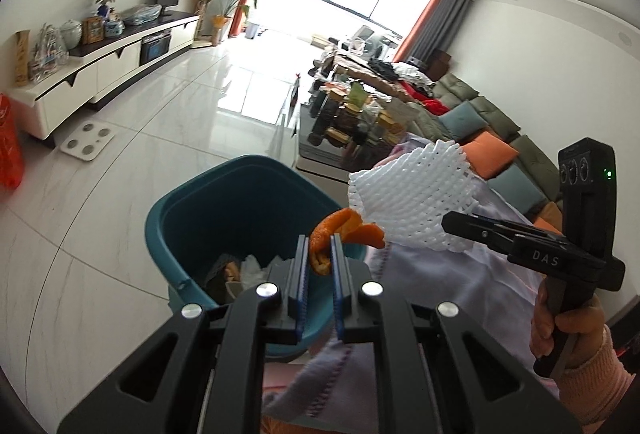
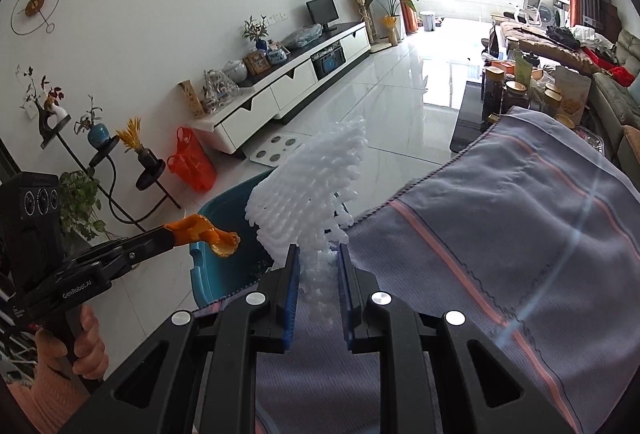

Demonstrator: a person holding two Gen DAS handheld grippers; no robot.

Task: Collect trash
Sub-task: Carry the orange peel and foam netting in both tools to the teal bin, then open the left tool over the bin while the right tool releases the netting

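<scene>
A person carries two pieces of trash toward a teal bin (image 1: 224, 218) on the living-room floor. The left tool (image 1: 320, 254), nearly closed, pinches an orange peel (image 1: 344, 234) that hangs over the bin's near rim, with earlier scraps visible inside. The right tool (image 2: 318, 266), also nearly closed, clamps a white foam net (image 2: 316, 185) above a striped cloth (image 2: 500, 234), to the right of the bin and short of its opening. The left hand appears nearer the drop; the net likely has to travel leftward across the cloth's edge before release. The bin stands beside the cloth, below both tools.
</scene>
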